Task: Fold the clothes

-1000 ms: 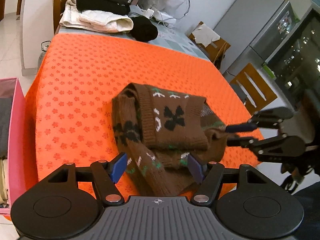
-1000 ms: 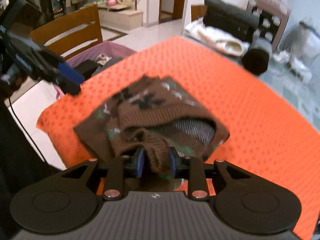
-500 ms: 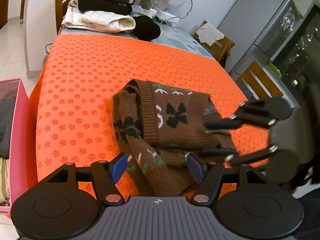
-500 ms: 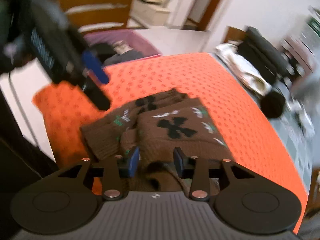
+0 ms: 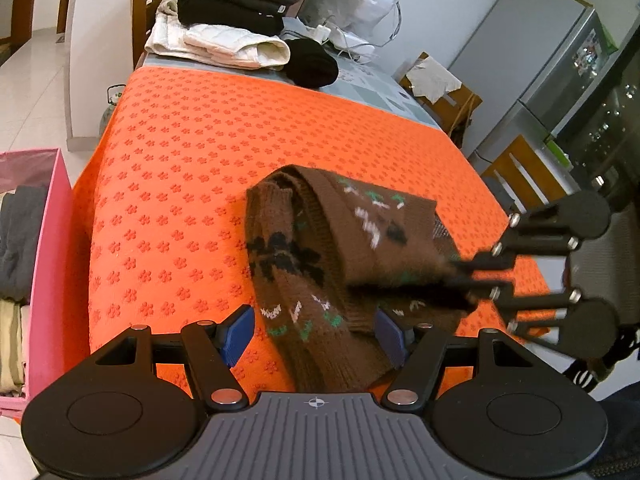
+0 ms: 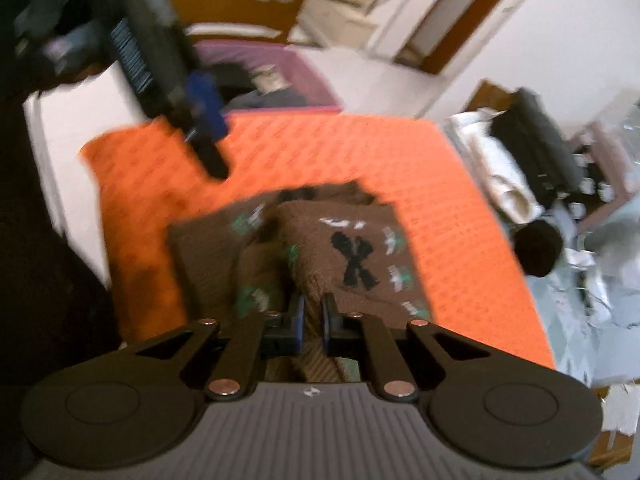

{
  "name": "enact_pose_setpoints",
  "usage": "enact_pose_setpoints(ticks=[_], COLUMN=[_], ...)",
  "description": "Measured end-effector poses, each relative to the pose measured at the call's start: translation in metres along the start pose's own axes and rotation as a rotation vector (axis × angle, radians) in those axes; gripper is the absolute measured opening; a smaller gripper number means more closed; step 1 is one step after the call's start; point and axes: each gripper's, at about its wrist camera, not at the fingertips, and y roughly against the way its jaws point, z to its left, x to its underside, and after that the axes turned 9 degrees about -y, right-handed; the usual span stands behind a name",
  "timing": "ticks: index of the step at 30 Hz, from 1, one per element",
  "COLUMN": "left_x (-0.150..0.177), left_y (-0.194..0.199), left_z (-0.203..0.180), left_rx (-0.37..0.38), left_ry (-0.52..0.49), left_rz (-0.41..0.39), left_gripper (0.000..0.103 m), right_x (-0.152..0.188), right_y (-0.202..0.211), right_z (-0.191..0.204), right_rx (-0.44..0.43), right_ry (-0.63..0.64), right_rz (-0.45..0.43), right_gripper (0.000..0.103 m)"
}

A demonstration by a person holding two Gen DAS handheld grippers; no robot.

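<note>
Two blue-padded fingers (image 5: 237, 334) of the left gripper (image 5: 314, 336) spread wide in the left wrist view, straddling the near end of the brown patterned sweater (image 5: 320, 264) without squeezing it. Sweater bunched and partly folded on the orange mat (image 5: 192, 152), its upper flap raised off the mat and blurred. At the right edge, the right gripper (image 5: 460, 284) reaching in sideways, thin black fingers nearly together and sunk into the lifted knit. Beyond the mat: a stack of folded dark and cream clothes (image 5: 224, 20), a black rolled item (image 5: 312, 62), a grey fridge (image 5: 532, 48). At the left, a pink bin (image 5: 48, 264) with folded garments inside. From the right wrist view, heavily blurred: right gripper (image 6: 312, 318) with pads almost closed, pinching a ridge of brown sweater (image 6: 352, 256) between them; black clover motif and green-white flecks facing up on the folded panel. Sweater on the near part of the orange mat (image 6: 460, 216). Left gripper (image 6: 204, 128) up to the left, above the mat's far corner, blue pad showing, spacing of its fingers impossible to judge from this side. Clothes pile (image 6: 532, 136) at the right, blurred.
</note>
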Motion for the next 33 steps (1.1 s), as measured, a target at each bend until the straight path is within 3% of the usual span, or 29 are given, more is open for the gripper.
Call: enact_pose_setpoints(ticks=[6, 9, 11, 12, 15, 17, 21, 25, 30, 33], left_x=[-0.003, -0.004, -0.004, -0.004, -0.004, -0.003, -0.003, -0.003, -0.005, -0.007], left_y=[0.002, 0.005, 0.005, 0.005, 0.006, 0.007, 0.007, 0.005, 0.000, -0.009], left_z=[-0.002, -0.003, -0.002, -0.002, -0.002, -0.003, -0.002, 0.004, 0.012, 0.017], left_rx=[0.002, -0.004, -0.011, -0.014, -0.016, -0.017, -0.015, -0.012, 0.003, 0.005], left_ry=[-0.012, -0.011, -0.007, -0.003, 0.002, 0.004, 0.011, 0.041, 0.091, 0.119], left_rz=[-0.010, -0.014, -0.013, -0.012, -0.012, -0.013, -0.014, -0.014, -0.016, -0.006], left_gripper=[0.069, 0.069, 0.069, 0.069, 0.069, 0.069, 0.069, 0.069, 0.071, 0.072], right_x=[0.011, 0.011, 0.012, 0.012, 0.015, 0.018, 0.017, 0.016, 0.033, 0.048], right_y=[-0.028, -0.032, -0.034, -0.036, -0.044, -0.046, -0.034, -0.006, -0.006, -0.020], right_z=[0.019, 0.023, 0.026, 0.028, 0.034, 0.031, 0.015, 0.005, 0.006, 0.014], right_rx=[-0.023, -0.023, -0.023, -0.025, -0.010, 0.004, -0.021, -0.037, -0.082, -0.095], right_ry=[0.028, 0.035, 0.039, 0.046, 0.075, 0.054, -0.054, -0.118, -0.130, -0.131], right_rz=[0.019, 0.008, 0.001, 0.000, -0.007, -0.011, -0.040, -0.098, -0.041, -0.025], right_gripper=[0.013, 0.031, 0.055, 0.058, 0.056, 0.037, 0.022, 0.020, 0.020, 0.026])
